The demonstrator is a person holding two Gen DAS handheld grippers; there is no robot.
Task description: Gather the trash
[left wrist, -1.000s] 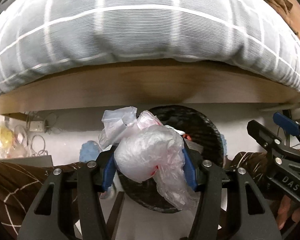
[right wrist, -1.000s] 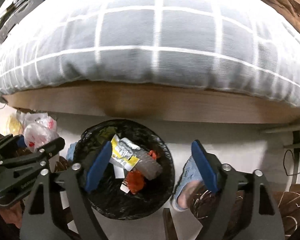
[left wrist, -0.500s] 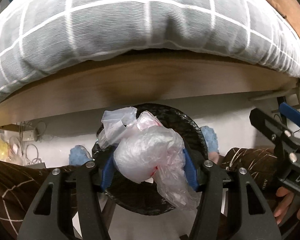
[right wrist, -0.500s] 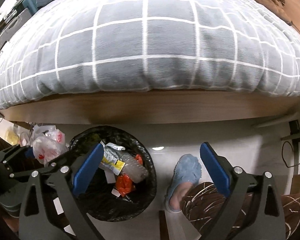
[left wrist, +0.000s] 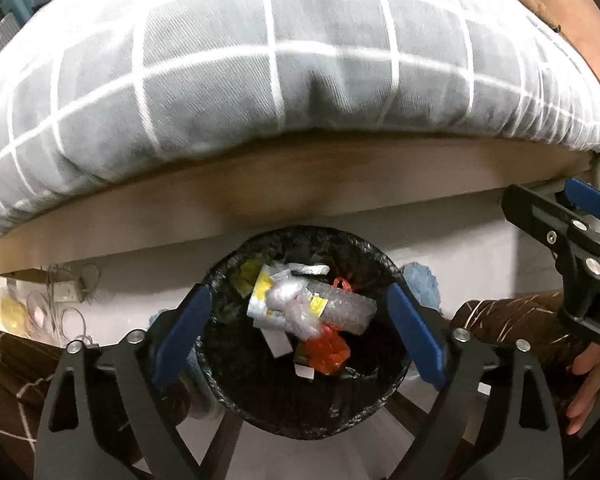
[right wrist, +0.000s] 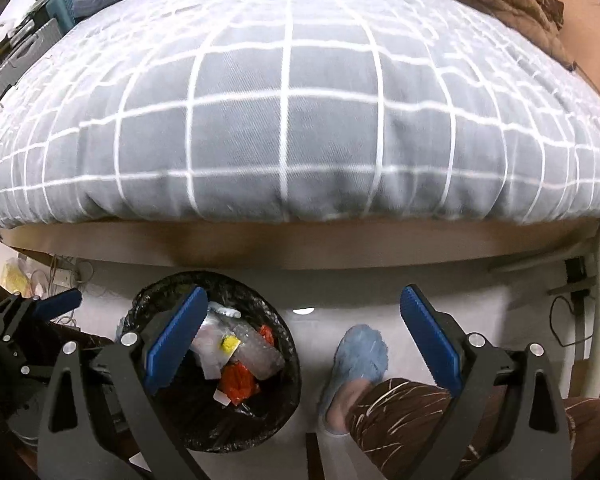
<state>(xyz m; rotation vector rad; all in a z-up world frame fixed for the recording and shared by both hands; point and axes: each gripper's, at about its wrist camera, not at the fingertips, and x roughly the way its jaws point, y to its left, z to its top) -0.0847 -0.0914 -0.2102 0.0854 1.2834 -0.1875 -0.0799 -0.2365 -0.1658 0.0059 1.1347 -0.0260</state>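
My left gripper (left wrist: pixel 300 336) hangs right over the black-lined trash bin (left wrist: pixel 304 408), jaws opening wide with nothing pressed between the pads; only the bin's contents show through the gap. My right gripper (right wrist: pixel 300 340) is spread wide too and empty, half over the bin's right rim, half over bare floor (right wrist: pixel 380 312).

Progress, judging by the bin: it already holds a crumpled clear plastic wad (left wrist: pixel 296 312), a yellow-and-silver wrapper (left wrist: pixel 262 300), a clear bottle (left wrist: pixel 340 312) and an orange wrapper (left wrist: pixel 326 354), all lying loose on top. So this drop looks done. What's left: a yellow bag and clutter (left wrist: pixel 8 312) sit by the wall cables to the left under the bed frame (left wrist: pixel 260 200); maybe more trash, too blurry to say.

View differences: the left wrist looks straight down into the bin and catches the right gripper's side plus fingers (left wrist: pixel 588 384) on its handle. The right wrist shows the bin off to the left, a blue slipper (right wrist: pixel 360 360) on a foot beside it, the whole grid-pattern duvet (right wrist: pixel 292 120), and stuff piled at the bed's far-left edge (right wrist: pixel 24 52).
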